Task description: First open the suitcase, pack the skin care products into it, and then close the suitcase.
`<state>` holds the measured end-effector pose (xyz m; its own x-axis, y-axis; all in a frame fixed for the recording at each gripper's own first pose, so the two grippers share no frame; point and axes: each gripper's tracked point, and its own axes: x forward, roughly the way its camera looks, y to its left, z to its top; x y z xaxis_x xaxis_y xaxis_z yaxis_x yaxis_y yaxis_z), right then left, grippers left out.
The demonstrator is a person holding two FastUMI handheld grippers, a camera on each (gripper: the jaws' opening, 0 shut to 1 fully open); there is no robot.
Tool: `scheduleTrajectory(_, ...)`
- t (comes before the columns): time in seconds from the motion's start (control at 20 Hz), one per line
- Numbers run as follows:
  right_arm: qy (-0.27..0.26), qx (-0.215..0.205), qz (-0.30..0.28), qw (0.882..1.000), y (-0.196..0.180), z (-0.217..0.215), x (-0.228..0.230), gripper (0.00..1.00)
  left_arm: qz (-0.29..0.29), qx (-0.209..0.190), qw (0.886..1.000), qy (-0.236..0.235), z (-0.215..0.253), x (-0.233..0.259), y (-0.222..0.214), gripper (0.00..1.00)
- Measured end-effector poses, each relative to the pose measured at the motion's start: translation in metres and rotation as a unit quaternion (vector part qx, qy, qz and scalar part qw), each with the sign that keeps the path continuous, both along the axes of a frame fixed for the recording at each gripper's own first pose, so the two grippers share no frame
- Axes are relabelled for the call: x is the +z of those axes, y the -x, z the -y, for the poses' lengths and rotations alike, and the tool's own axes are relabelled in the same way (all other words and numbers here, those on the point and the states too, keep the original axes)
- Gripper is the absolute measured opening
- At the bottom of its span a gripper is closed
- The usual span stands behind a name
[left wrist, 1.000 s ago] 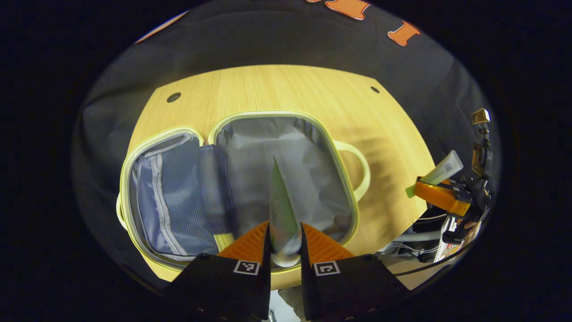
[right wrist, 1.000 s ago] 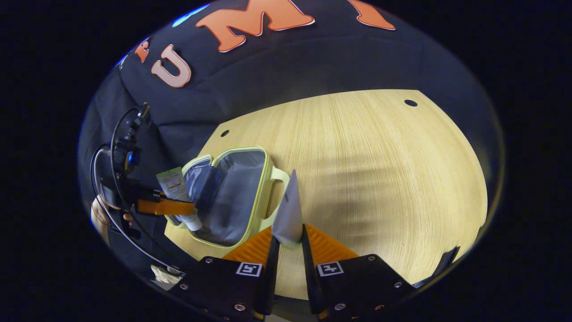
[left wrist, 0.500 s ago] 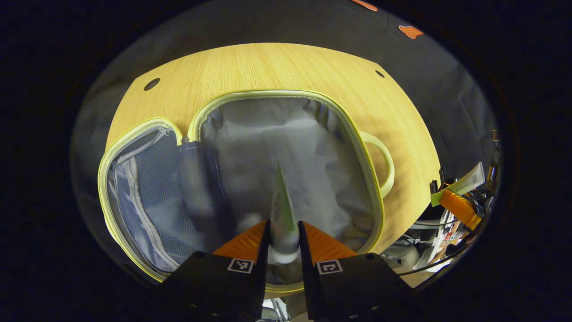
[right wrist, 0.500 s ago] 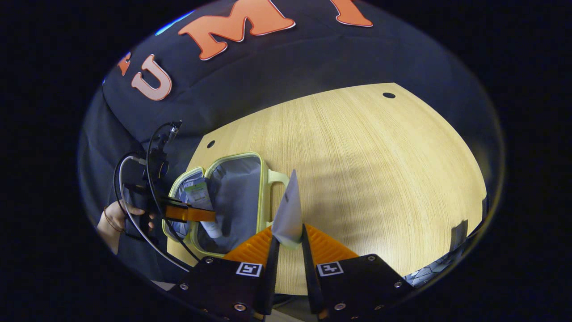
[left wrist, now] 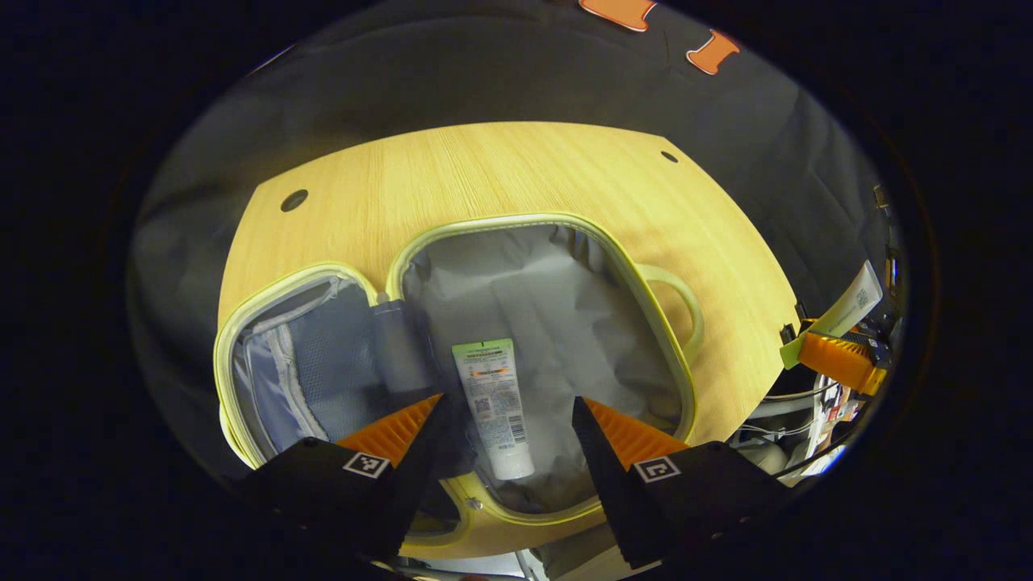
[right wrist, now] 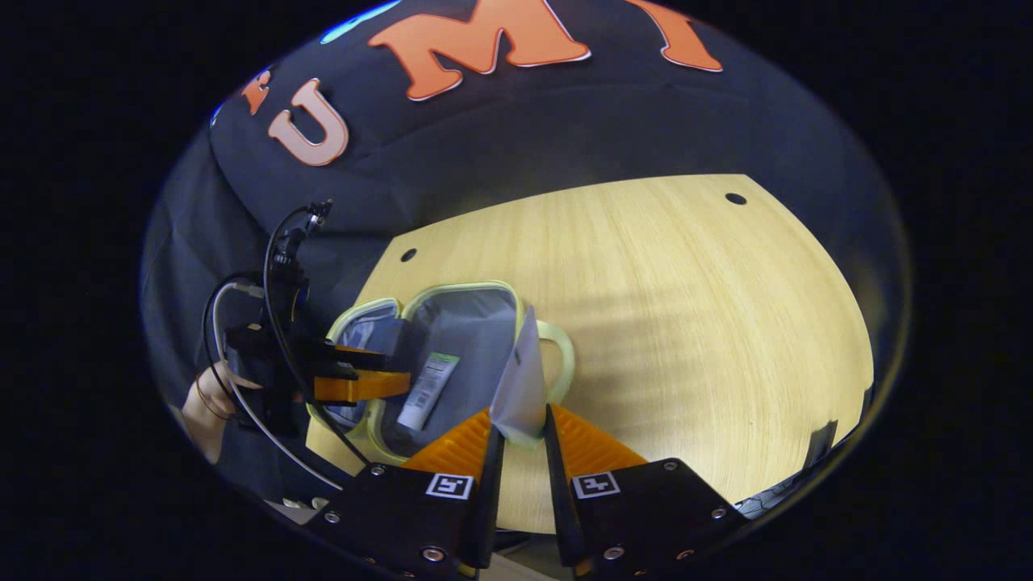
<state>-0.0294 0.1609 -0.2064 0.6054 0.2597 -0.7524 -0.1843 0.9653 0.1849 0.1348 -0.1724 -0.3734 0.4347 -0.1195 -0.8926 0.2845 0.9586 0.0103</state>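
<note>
Wooden table (left wrist: 516, 169). Suitcase (left wrist: 533, 278) open, tube (left wrist: 494, 403) inside. Left gripper (left wrist: 507, 424) spread, empty. Right gripper (right wrist: 522, 440) clamping second tube (right wrist: 520, 387); possible snag on rim at 9 o'clock.

Left tongs (left wrist: 507, 415) agape, right tongs (right wrist: 520, 440) clamped

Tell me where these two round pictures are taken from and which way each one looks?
Left gripper view: rides the left tongs, looking down into the open suitcase where a white tube lies; own open fingers at bottom.
Right gripper view: rides the right tongs, facing across the table; own fingers clamp a second tube; a hand holds the other tongs.
Shared: suitcase, table, the lying tube, each other's tongs.
</note>
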Motion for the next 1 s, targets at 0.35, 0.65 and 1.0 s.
scheduleTrajectory(0.35,0.006,0.066,0.029,0.997,-0.012,-0.052,0.040,0.31,0.186,0.061,0.980,-0.046,-0.070,0.079,-0.018,0.95)
scheduleTrajectory(0.65,-0.025,0.133,0.028,0.990,-0.026,-0.124,0.054,0.31,0.272,0.124,0.954,-0.029,-0.129,0.133,0.000,0.96)
scheduleTrajectory(1.0,0.036,0.165,-0.098,0.981,-0.026,-0.121,-0.035,0.30,0.306,0.215,0.926,-0.049,-0.200,0.135,0.037,0.98)
